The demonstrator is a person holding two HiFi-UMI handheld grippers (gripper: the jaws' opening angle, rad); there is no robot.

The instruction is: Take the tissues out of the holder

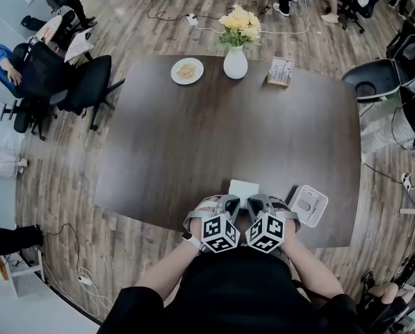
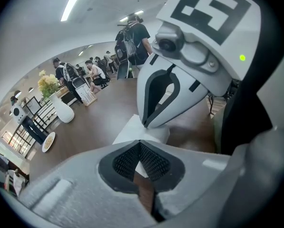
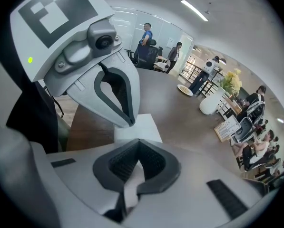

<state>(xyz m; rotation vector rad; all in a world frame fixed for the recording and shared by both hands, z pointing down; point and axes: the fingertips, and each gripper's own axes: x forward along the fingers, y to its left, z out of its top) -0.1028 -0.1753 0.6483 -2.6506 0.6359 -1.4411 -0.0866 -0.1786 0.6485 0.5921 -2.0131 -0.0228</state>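
Head view: tissues [image 1: 243, 186] just beyond right claw [image 1: 254, 202].

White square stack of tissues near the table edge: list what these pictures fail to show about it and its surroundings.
- White square stack of tissues: in the head view, its near part is hidden behind the left gripper and right gripper; any holder under it is unseen.
- Left gripper view: the right gripper's body covers part of it.
- Small card stand, head view: print too small.
- Round white plate, head view: food too small to name.
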